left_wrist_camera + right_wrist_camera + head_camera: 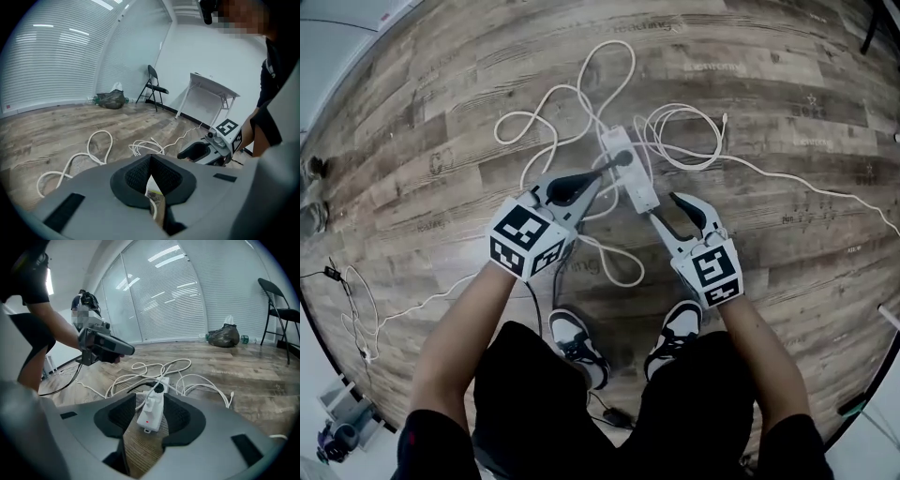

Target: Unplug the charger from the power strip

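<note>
Power strip (630, 171) on the floor (431, 141), long axis 11-to-5 in head view. White charger (151, 401) plugged in mid-strip, sticking up; black plug (623, 157) toward the 11 end. Left gripper (595, 178) clenched, empty, at strip's 8. Right gripper (664, 206) released at the 5 end, strip between jaws, pads clear.

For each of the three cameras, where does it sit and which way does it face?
Head view: on the person's head, facing steeply down at the power strip on the floor; forearms, knees, shoes show.
Left gripper view: on the left gripper, facing a folding chair; a sleeve shows.
Right gripper view: on the right gripper, facing the power strip; an arm shows.
Shared: head and right gripper views show the power strip.
</note>
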The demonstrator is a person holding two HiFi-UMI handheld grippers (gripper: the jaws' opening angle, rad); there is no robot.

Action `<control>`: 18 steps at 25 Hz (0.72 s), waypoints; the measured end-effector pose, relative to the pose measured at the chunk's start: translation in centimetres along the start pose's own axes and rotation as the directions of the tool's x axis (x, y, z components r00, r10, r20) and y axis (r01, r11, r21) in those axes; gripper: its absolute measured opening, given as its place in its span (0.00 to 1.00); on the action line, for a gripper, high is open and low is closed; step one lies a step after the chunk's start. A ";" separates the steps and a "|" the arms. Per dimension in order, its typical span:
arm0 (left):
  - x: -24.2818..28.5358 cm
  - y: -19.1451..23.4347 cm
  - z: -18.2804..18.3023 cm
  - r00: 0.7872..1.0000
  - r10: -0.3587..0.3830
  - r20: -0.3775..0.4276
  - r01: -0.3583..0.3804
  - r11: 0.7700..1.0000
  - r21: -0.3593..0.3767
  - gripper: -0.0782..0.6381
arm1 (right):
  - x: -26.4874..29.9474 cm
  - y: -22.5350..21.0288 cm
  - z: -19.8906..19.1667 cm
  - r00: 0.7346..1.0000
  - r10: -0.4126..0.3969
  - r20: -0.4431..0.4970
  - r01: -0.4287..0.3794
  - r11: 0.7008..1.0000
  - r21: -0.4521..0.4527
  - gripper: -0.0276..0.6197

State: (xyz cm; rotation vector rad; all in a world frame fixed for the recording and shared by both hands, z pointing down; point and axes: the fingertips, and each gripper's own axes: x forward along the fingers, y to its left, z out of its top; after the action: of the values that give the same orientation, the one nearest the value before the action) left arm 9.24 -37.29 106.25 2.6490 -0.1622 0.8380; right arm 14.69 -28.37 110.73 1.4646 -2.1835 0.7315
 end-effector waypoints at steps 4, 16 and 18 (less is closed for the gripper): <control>4.1 1.0 -2.5 0.997 -0.048 -0.062 0.052 0.996 0.071 0.13 | 2.6 0.5 -2.4 1.000 -0.006 -0.010 0.005 1.000 -0.021 0.33; 9.1 4.4 -4.8 0.996 -0.019 -0.085 0.025 0.998 0.062 0.13 | 7.2 -0.9 -4.8 0.990 -0.113 -0.080 0.111 0.993 -0.032 0.27; 9.2 4.8 -5.7 0.995 -0.017 -0.101 0.021 0.999 0.041 0.13 | 7.2 -1.2 -4.4 0.991 -0.117 -0.066 0.115 0.993 -0.035 0.24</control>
State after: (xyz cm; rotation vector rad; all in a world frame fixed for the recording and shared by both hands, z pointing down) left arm 12.69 -39.66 117.25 2.6360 -0.0944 0.9759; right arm 13.37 -31.15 118.75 1.5144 -2.0312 0.6940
